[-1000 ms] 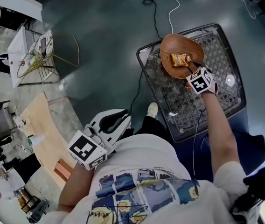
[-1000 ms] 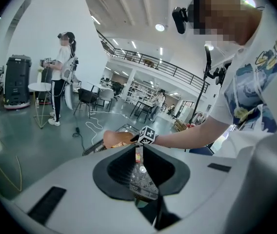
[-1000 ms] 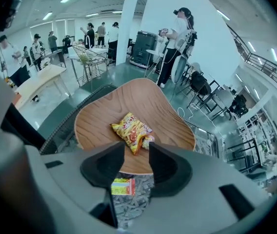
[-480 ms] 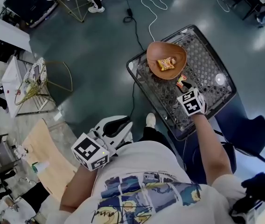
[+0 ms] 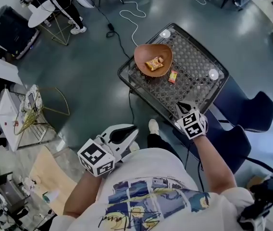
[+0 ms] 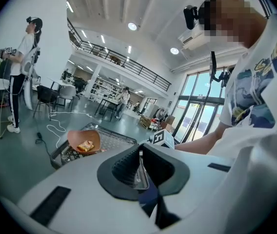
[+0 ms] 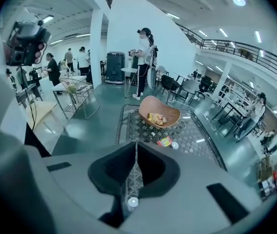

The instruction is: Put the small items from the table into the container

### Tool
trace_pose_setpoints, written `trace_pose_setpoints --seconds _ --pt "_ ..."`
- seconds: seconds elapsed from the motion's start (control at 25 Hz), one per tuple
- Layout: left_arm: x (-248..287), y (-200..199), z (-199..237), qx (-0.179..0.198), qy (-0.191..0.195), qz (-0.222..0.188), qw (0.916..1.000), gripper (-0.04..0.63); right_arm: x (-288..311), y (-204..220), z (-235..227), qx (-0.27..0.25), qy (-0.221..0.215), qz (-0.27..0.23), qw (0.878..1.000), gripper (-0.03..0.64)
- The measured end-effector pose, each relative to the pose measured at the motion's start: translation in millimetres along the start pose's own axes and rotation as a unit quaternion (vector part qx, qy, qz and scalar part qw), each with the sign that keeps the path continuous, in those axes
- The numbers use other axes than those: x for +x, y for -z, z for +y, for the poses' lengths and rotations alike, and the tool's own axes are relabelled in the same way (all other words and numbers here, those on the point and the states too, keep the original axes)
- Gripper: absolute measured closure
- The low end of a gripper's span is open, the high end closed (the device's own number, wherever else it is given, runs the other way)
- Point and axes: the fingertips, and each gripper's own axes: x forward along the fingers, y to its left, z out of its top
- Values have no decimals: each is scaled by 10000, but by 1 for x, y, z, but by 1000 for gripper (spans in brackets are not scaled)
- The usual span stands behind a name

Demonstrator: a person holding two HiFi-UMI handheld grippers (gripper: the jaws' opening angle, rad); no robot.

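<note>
Now right claw [image 5: 181, 106] has pulled back from the bowl [image 5: 143, 56] toward the person, closing on nothing; left claw [image 5: 130, 133] together, empty, by the torso; one packet [image 5: 154, 63] in bowl; second packet [image 5: 173, 76] on worktop [image 5: 194, 61] beside it, so task unfinished.

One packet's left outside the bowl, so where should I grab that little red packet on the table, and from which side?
Take the red packet across its narrow width, coming straight down. It lies flat on the mesh table, just clear of the bowl, so only its long edges likely offer a pinch.
</note>
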Motion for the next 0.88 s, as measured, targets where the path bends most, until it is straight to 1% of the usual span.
trace_pose_setpoints --seconds 0.12,0.32,0.48,0.64,0.76,0.88 --pt "0 6 -13 67 257 54 9996 568 -23 10 16 148 66 -66 9998 604" --pt "-1 2 -33 75 599 70 9982 568 -58 17 44 331 109 -133 9993 609" --pt "-8 5 -44 -115 902 -37 9959 568 -74 22 73 430 93 -187 9989 609" --pt "-15 13 -57 34 959 44 9954 575 -86 24 100 499 -17 -245 9985 609" --pt "-21 17 -65 145 927 91 9955 574 -95 21 112 388 -48 -225 9990 609" --pt "-29 24 -68 144 878 111 9960 575 -98 18 121 310 -117 -259 9991 609"
